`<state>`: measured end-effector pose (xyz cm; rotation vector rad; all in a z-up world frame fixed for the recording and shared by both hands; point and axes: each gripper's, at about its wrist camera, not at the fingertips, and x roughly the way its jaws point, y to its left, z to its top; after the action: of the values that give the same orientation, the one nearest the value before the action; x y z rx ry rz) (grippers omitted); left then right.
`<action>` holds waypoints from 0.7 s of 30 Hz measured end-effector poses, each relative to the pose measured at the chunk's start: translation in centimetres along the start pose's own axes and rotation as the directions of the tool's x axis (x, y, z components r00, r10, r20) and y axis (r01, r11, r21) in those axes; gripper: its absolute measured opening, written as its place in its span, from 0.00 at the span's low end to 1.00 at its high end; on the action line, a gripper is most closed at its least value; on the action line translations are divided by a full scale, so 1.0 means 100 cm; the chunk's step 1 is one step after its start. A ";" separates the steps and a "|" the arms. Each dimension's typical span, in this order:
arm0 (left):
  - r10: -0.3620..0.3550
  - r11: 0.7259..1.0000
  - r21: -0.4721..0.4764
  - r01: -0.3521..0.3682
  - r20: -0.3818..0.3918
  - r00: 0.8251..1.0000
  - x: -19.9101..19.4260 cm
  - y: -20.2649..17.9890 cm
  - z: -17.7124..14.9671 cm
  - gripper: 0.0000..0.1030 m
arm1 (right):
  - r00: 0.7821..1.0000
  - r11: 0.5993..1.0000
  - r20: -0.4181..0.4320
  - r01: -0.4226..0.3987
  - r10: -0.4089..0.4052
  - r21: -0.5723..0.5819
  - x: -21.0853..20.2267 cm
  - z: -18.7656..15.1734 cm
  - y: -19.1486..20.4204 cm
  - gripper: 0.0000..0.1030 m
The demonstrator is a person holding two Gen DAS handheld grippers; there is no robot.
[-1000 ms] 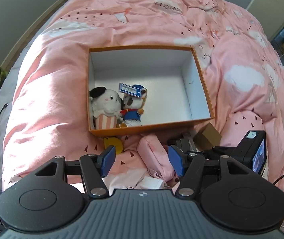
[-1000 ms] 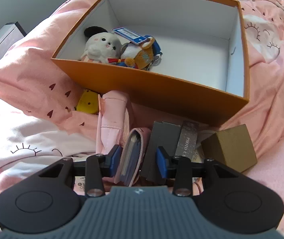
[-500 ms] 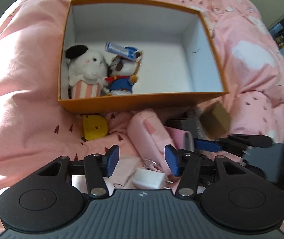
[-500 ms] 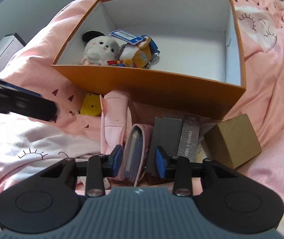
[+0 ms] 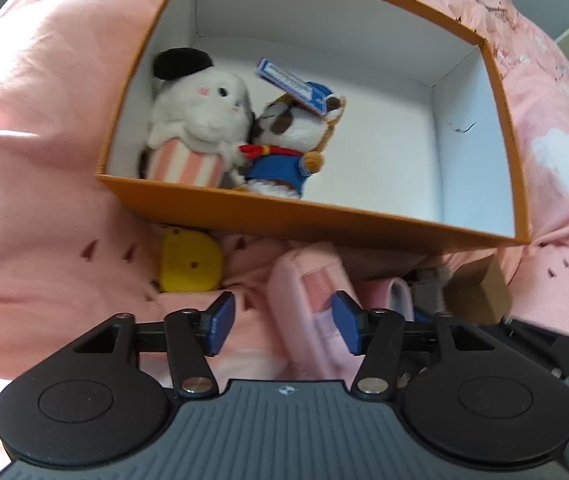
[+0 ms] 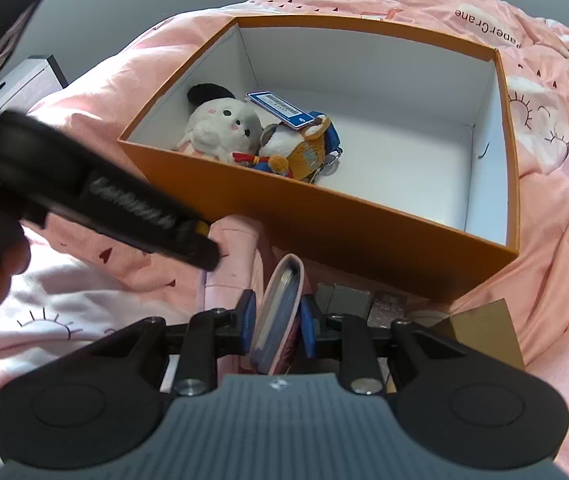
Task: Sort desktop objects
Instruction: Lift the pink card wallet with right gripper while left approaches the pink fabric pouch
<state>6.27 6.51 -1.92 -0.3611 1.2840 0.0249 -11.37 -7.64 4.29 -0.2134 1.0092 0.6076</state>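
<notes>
The left gripper (image 5: 282,328) has moved nearer the box (image 5: 324,216), jaws apart over the pouch (image 5: 308,292); the right gripper (image 6: 277,324) still clamps the wallet (image 6: 278,312), lifted slightly.

Both my wrist cameras look forward and down, close over the open orange cardboard box (image 5: 324,220) (image 6: 364,232), which both views share.

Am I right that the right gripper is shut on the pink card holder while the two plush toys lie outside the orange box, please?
Not quite: the plush toys lie inside the orange box, against its left wall, as the right wrist view shows. The rest holds: the right gripper is shut on the pink card holder.
</notes>
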 end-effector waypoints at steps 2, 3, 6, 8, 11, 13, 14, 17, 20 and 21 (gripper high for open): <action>0.032 0.999 0.031 -0.032 0.019 0.999 0.004 -0.009 -0.002 0.68 | 1.000 1.000 0.002 0.003 -0.003 -0.012 -0.002 -0.004 0.000 0.27; 0.047 0.998 0.042 -0.048 0.028 0.998 0.006 -0.013 -0.003 0.71 | 1.000 1.000 0.002 0.006 -0.006 -0.017 -0.004 -0.006 -0.001 0.28; 0.063 0.997 0.051 -0.065 0.038 0.997 0.011 -0.021 -0.005 0.72 | 1.000 0.999 0.007 0.021 -0.020 -0.038 -0.009 -0.014 0.002 0.28; 0.075 0.996 0.047 -0.077 0.040 0.996 0.015 -0.025 -0.007 0.73 | 1.000 0.998 0.009 0.030 -0.029 -0.051 -0.012 -0.019 0.004 0.28; 0.089 0.994 0.053 -0.091 0.036 0.995 0.020 -0.029 -0.010 0.77 | 1.000 0.998 0.008 0.028 -0.027 -0.054 -0.016 -0.025 0.005 0.30; 0.105 0.993 0.050 -0.108 0.048 0.993 0.019 -0.029 -0.012 0.80 | 1.000 0.998 -0.003 0.012 -0.012 -0.060 -0.020 -0.030 0.007 0.34; 0.117 0.991 0.050 -0.120 0.062 0.991 0.018 -0.029 -0.014 0.81 | 1.000 0.998 -0.014 0.000 -0.001 -0.060 -0.020 -0.032 0.008 0.34; 0.153 0.986 0.061 -0.158 0.091 0.984 0.017 -0.029 -0.018 0.85 | 0.999 0.998 -0.045 -0.010 0.007 -0.067 -0.020 -0.041 0.010 0.34; 0.181 0.979 0.076 -0.190 0.112 0.977 0.014 -0.027 -0.021 0.86 | 0.999 0.998 -0.053 -0.014 0.011 -0.061 -0.016 -0.044 0.010 0.33; 0.197 0.976 0.074 -0.207 0.122 0.973 0.012 -0.025 -0.021 0.86 | 0.999 0.998 -0.051 -0.013 0.010 -0.064 -0.015 -0.044 0.011 0.32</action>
<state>5.20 3.37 -2.96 -0.1512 1.2004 0.1601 -15.75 -9.24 3.35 -0.2812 1.0412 0.6486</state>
